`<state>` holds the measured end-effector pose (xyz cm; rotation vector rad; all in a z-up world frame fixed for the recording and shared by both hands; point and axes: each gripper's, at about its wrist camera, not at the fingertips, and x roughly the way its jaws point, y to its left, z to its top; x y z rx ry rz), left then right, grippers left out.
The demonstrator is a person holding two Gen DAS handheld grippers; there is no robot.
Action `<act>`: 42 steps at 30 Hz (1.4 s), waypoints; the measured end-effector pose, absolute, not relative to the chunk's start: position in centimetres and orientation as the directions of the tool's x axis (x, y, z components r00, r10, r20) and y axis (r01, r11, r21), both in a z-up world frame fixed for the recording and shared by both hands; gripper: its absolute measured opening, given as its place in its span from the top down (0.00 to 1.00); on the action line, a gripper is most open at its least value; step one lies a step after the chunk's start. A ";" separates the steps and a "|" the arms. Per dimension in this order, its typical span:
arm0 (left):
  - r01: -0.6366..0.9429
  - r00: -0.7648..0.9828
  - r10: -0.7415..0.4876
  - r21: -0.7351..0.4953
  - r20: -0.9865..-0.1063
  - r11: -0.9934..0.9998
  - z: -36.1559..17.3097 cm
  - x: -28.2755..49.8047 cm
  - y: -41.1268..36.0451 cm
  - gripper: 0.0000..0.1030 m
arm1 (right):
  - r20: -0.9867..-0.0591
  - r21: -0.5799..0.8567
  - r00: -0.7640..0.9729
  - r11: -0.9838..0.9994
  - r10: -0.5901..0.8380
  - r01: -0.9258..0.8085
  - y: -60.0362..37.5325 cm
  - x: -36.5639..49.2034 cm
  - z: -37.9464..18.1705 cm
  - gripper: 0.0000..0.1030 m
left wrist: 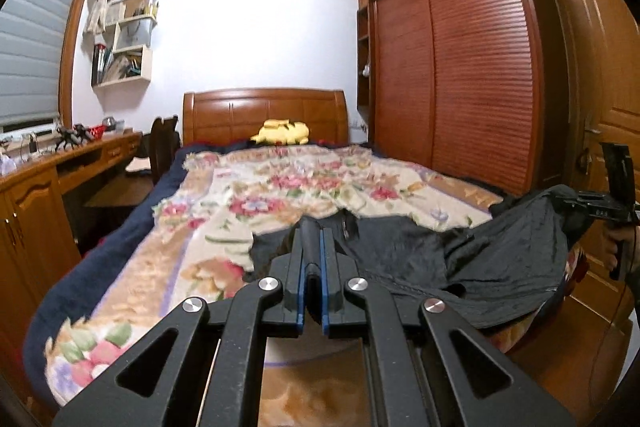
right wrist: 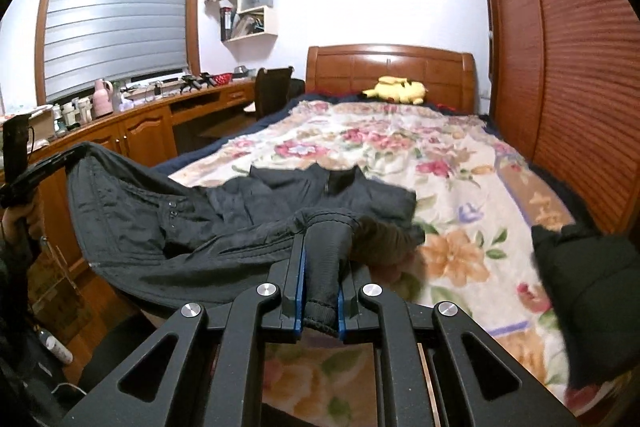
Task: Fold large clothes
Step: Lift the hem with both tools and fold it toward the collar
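Bedroom, floral bed (left wrist: pixel 224 211): black jacket (right wrist: pixel 168 227) half-draped over foot end. Left hand-held gripper (left wrist: pixel 312 251) clenched on a fabric edge; right hand-held gripper (right wrist: pixel 322 263) clenched on a cuff. Advice: keep both edges taut and level while spreading flat.

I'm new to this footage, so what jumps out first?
A black jacket hangs stretched at the foot of the bed, one end pinched in the left claw, the other in the right claw. Behind lies a bright floral blanket, with a yellow plush toy by the headboard.
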<state>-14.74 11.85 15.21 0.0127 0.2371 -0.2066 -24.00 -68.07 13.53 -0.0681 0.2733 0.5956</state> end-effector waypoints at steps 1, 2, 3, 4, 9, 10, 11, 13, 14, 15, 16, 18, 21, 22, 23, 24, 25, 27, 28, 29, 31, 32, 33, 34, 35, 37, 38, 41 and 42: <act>0.204 0.954 -0.201 -0.007 -0.224 0.979 15.6 -15.1 11.8 0.94 | -0.263 0.005 0.796 0.826 0.546 -0.564 -68.2 -24.6 14.0 0.89; 0.204 0.956 -0.200 -0.003 -0.217 0.979 16.0 -15.3 11.7 0.94 | -0.252 -0.004 0.798 0.824 0.547 -0.567 -68.3 -25.3 14.4 0.89; 0.205 0.958 -0.201 0.000 -0.206 0.979 16.5 -15.6 11.8 0.94 | -0.241 -0.010 0.800 0.823 0.550 -0.569 -68.5 -25.9 14.8 0.89; 0.206 0.959 -0.202 0.002 -0.197 0.979 16.9 -15.9 11.8 0.94 | -0.229 -0.014 0.802 0.822 0.551 -0.569 -68.6 -26.3 14.9 0.89; 0.213 0.965 -0.209 0.006 -0.161 0.977 18.6 -16.8 12.0 0.94 | -0.179 -0.027 0.809 0.819 0.560 -0.573 -69.5 -28.6 16.0 0.89; 0.214 0.965 -0.210 0.006 -0.158 0.977 18.8 -16.8 12.1 0.94 | -0.175 -0.030 0.809 0.819 0.561 -0.573 -69.7 -28.4 15.9 0.89; 0.213 0.966 -0.209 0.006 -0.153 0.977 19.2 -16.9 12.2 0.94 | -0.169 -0.036 0.811 0.819 0.560 -0.572 -69.7 -28.8 16.0 0.89; 0.208 0.969 -0.204 0.012 -0.139 0.978 19.7 -17.2 12.1 0.94 | -0.154 -0.046 0.815 0.820 0.559 -0.571 -69.9 -29.3 16.4 0.89; 0.205 0.970 -0.202 0.012 -0.132 0.979 20.0 -17.2 12.3 0.94 | -0.147 -0.051 0.816 0.819 0.560 -0.571 -70.1 -28.8 16.1 0.89; 0.202 0.972 -0.199 0.011 -0.126 0.979 20.2 -17.1 12.4 0.94 | -0.138 -0.057 0.817 0.819 0.560 -0.571 -70.3 -28.7 16.3 0.89; 0.198 0.973 -0.195 0.009 -0.124 0.980 20.4 -16.7 12.6 0.94 | -0.130 -0.058 0.819 0.820 0.559 -0.569 -70.3 -28.7 16.5 0.89; 0.185 0.974 -0.182 0.004 -0.137 0.983 20.4 -15.1 12.9 0.94 | -0.126 -0.058 0.820 0.821 0.559 -0.569 -70.4 -27.4 16.2 0.89; 0.149 0.972 -0.146 0.003 -0.183 0.989 19.3 -11.3 13.1 0.94 | -0.145 -0.052 0.826 0.829 0.545 -0.557 -69.3 -24.1 15.8 0.89; 0.135 0.971 -0.132 0.003 -0.200 0.991 18.9 -10.2 13.1 0.94 | -0.156 -0.053 0.828 0.833 0.539 -0.551 -68.7 -23.0 15.5 0.89; 0.121 0.968 -0.119 -0.005 -0.222 0.993 18.2 -8.6 13.3 0.94 | -0.169 -0.061 0.835 0.840 0.524 -0.539 -68.0 -21.7 15.2 0.89; 0.112 0.962 -0.113 -0.020 -0.249 0.994 17.3 -6.9 13.5 0.94 | -0.185 -0.066 0.843 0.849 0.506 -0.524 -67.2 -20.3 14.7 0.89; 0.106 0.954 -0.111 -0.035 -0.277 0.994 16.3 -5.3 13.6 0.94 | -0.214 -0.057 0.843 0.855 0.494 -0.515 -66.3 -18.4 14.1 0.89; 0.095 0.938 -0.108 -0.058 -0.329 0.994 14.3 -2.4 13.7 0.94 | -0.265 -0.056 0.840 0.862 0.473 -0.503 -64.7 -15.3 12.8 0.89; 0.085 0.929 -0.099 -0.055 -0.356 0.995 13.2 -1.0 13.6 0.94 | -0.294 -0.054 0.836 0.866 0.463 -0.498 -63.9 -13.6 11.8 0.89; 0.077 0.921 -0.089 -0.045 -0.378 0.996 12.2 0.2 13.5 0.94 | -0.323 -0.053 0.829 0.866 0.455 -0.496 -63.2 -12.1 10.9 0.89; 0.060 0.905 -0.062 -0.018 -0.421 0.998 10.2 2.7 13.0 0.94 | -0.377 -0.078 0.821 0.868 0.429 -0.489 -61.4 -9.5 8.9 0.89; 0.051 0.894 -0.050 -0.009 -0.444 0.999 9.2 4.2 12.9 0.94 | -0.405 -0.086 0.814 0.869 0.416 -0.487 -60.6 -8.1 7.8 0.89; 0.048 0.886 -0.046 -0.008 -0.461 0.999 8.5 5.1 12.9 0.94 | -0.431 -0.089 0.807 0.871 0.403 -0.482 -60.0 -6.9 6.9 0.89; 0.049 0.873 -0.050 -0.015 -0.486 0.999 7.4 6.4 13.0 0.94 | -0.451 -0.086 0.801 0.874 0.394 -0.479 -59.6 -5.7 6.2 0.89; 0.052 0.861 -0.055 -0.019 -0.506 0.998 6.7 7.3 13.0 0.94 | -0.472 -0.079 0.790 0.874 0.392 -0.480 -59.2 -4.5 5.4 0.89; 0.047 0.835 -0.039 0.000 -0.549 0.999 4.7 9.2 12.7 0.94 | -0.508 -0.066 0.768 0.872 0.389 -0.485 -58.4 -2.1 4.0 0.88; 0.041 0.827 -0.024 0.017 -0.562 0.999 3.9 10.0 12.7 0.94 | -0.521 -0.063 0.762 0.873 0.385 -0.484 -58.1 -1.0 3.4 0.88; 0.032 0.808 -0.024 0.004 -0.589 0.999 2.3 12.3 13.1 0.94 | -0.548 -0.036 0.742 0.875 0.387 -0.483 -57.1 2.5 2.5 0.88; 0.028 0.803 -0.027 -0.007 -0.596 1.000 1.9 13.1 13.4 0.94 | -0.552 -0.029 0.737 0.874 0.390 -0.484 -56.7 3.4 2.9 0.88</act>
